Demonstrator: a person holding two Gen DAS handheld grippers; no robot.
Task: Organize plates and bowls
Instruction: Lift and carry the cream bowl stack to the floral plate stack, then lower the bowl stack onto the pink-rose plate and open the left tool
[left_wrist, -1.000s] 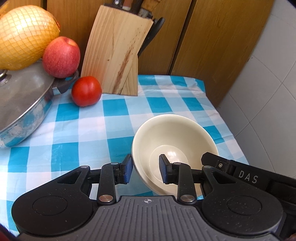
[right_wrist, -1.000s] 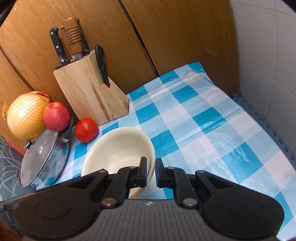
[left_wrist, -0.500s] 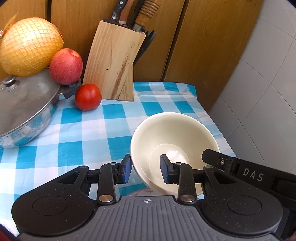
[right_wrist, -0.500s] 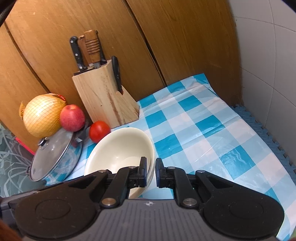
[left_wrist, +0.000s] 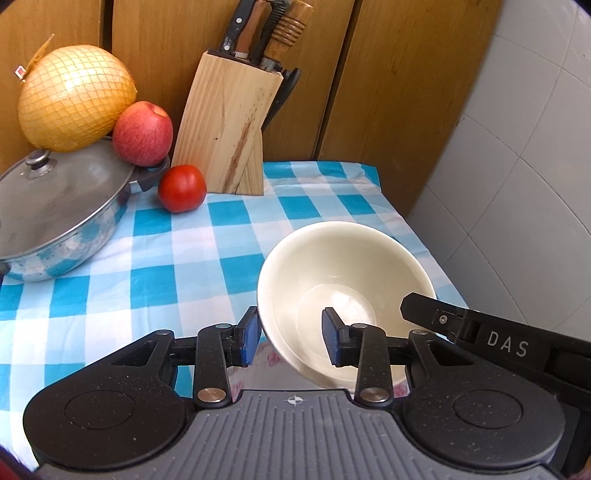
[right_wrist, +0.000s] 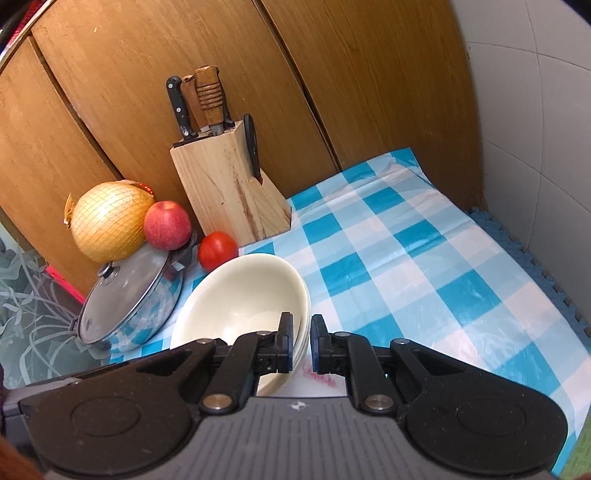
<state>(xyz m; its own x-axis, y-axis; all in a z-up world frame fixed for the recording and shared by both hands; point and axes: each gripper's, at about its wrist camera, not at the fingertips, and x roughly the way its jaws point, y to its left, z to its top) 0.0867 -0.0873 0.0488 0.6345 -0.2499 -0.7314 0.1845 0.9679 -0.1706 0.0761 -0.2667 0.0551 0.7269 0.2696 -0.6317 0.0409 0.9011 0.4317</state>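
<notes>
Over on the left, the left claw (left_wrist: 290, 339) is sitting spread wide, straddling the near rim of the cream bowl (left_wrist: 343, 280). The bowl's plain, glossy, tipped with its mouth facing leftward, hanging above the checkered bench (right_wrist: 406, 258). The right claw (right_wrist: 300, 341) is pinching its rim tight.

A home kitchen: a knife block (left_wrist: 225, 125), a lidded pot (left_wrist: 59, 206), an apple (left_wrist: 143, 133), a tomato (left_wrist: 182, 188), a checked tablecloth (right_wrist: 406, 258), tiled wall (left_wrist: 517, 166)
</notes>
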